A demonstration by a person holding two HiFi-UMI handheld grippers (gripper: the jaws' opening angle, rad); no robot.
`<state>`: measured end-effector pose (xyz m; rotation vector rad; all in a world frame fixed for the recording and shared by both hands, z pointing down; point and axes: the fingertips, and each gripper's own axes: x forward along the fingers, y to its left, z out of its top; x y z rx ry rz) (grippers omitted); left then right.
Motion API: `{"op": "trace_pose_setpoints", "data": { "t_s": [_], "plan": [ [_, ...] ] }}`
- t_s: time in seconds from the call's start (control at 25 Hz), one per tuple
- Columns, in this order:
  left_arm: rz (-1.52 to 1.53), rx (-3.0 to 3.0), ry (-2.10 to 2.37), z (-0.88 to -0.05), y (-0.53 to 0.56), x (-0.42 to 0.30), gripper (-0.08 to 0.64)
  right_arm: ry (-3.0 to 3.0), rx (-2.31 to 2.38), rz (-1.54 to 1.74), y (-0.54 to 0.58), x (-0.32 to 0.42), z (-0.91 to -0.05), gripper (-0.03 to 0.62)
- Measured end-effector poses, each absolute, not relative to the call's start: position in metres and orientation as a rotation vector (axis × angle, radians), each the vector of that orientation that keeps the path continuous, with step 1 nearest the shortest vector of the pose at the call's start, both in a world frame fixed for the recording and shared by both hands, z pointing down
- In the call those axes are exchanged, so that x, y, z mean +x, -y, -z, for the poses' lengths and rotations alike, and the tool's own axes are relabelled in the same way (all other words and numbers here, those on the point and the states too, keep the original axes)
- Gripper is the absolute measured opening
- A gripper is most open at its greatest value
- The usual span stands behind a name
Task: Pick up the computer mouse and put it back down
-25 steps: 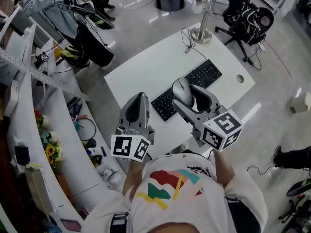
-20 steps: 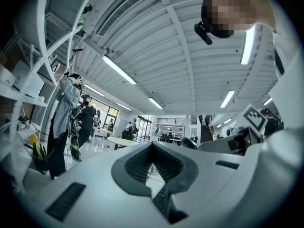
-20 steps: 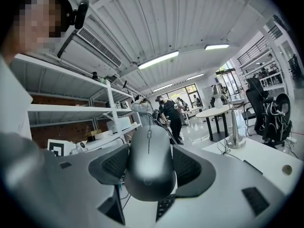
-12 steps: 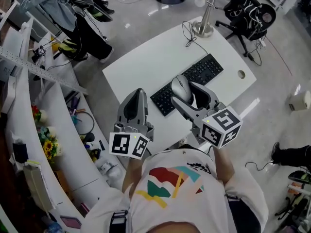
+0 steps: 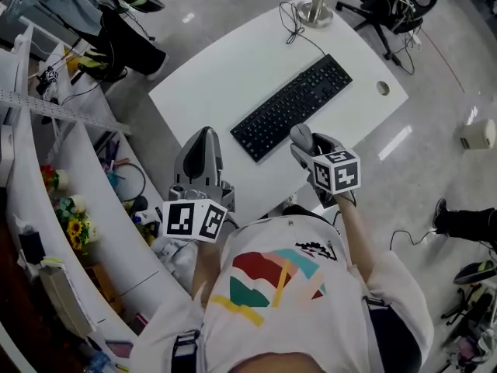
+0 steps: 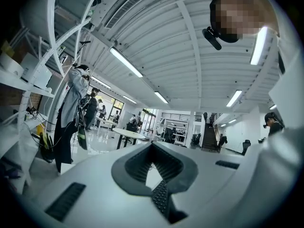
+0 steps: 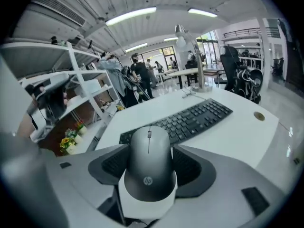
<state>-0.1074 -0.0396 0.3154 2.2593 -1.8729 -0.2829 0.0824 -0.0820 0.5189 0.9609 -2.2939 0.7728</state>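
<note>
**Asker:** Head view first, please. What is going on over the desk?

**Describer:** A person is leaning over a white desk (image 5: 225, 84), working a two-jaw tong in each hand. The right gripper (image 5: 309, 144) is tilting down toward the near right edge of the desk, just in front of a black keyboard (image 5: 291, 107).

**Asker:** Where is the mouse?

**Describer:** The grey computer mouse (image 7: 148, 167) is sitting between the right gripper's jaws. They are standing fairly wide because the dark pads are pressing on its two sides. Its buttons and wheel are pointing away, toward the keyboard. That suits setting it down the way a hand would use it.

**Asker:** Is it touching the desk yet?

**Describer:** I cannot tell. The mouse is hanging low and close to the surface, but no view is showing its underside. My judgement is that the lift is done and the put-down is the step in hand, with the release not yet made.

**Asker:** And the other hand?

**Describer:** The left gripper (image 5: 203, 140) is pointing level, off the desk's near left edge and well apart from the mouse. Its jaws are resting together with nothing between them. It is probably keeping clear so the right has room.
</note>
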Motion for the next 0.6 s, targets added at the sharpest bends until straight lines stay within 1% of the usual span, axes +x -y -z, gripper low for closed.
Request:
{"op": "trace_pose_setpoints", "data": {
  "t_s": [0.2,0.6],
  "plan": [
    [0.26,2.265,1.858,-0.321,0.044,-0.103,0.046,2.132,0.975,-0.796,0.064,0.111,-0.579,0.304],
    [0.211,2.298,1.774,-0.337,0.053,-0.076,0.046,2.064,0.966,-0.704,0.062,0.116,-0.607,0.304]
  ]
}}
